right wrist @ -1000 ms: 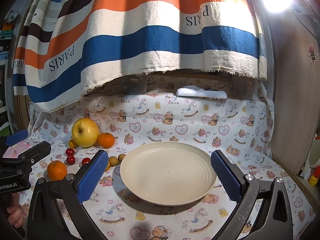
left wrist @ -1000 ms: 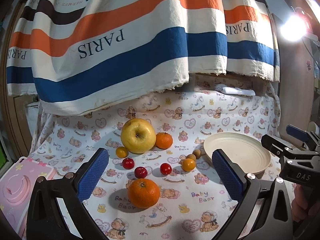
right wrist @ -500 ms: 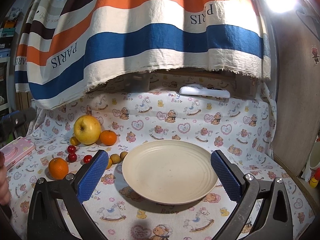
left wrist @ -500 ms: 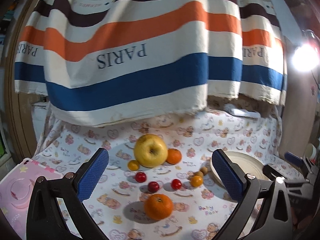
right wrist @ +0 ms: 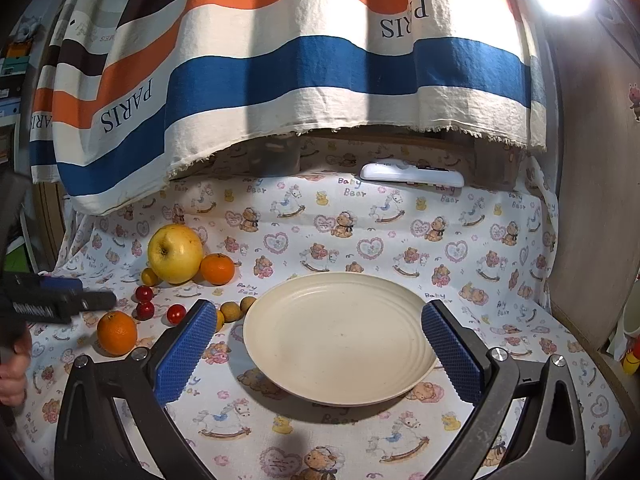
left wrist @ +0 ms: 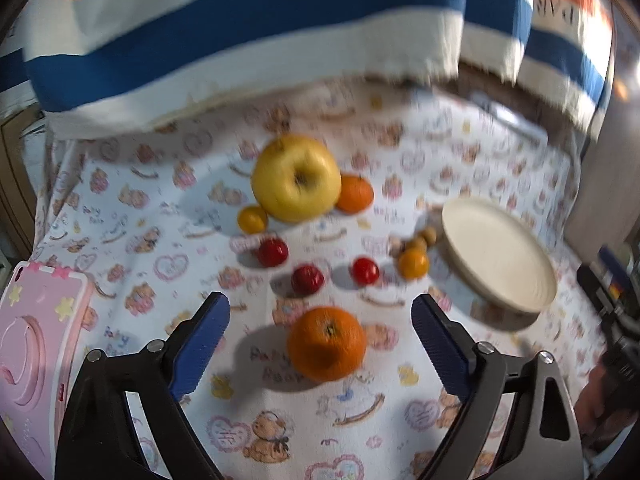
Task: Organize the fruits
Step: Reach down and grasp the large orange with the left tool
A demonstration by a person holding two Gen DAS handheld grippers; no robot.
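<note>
- The left hand-held gripper [left wrist: 320, 332] hung over the near left of the counter, its blue-padded jaws closing, with the large round orange [left wrist: 326, 344] between them but not touched by either pad.
- That view was smeared with blur, so fine detail was hard to read.
- Beyond the orange, three small red cherry tomatoes [left wrist: 307, 279] lay in a loose row on the white teddy-bear-print cloth [left wrist: 160, 208].
- Farther back, the big yellow apple [left wrist: 296, 178] sat with a smaller orange tangerine [left wrist: 355, 194] touching its right side and a little yellow-orange fruit [left wrist: 252, 219] at its near left.
- Another small yellow-orange fruit [left wrist: 413, 263] and some brownish round fruits [left wrist: 424, 237] clustered just beside the left rim of the round cream-coloured plate [left wrist: 500, 264].
- The right hand-held gripper [right wrist: 318, 346] hovered released, jaws wide, framing the plate, which held no fruit.
- A pink plastic case [left wrist: 36, 344] lay at the near left edge.
- A striped cloth printed PARIS [right wrist: 280, 72] hung at the far side, above a white remote-like device [right wrist: 412, 176].
</note>
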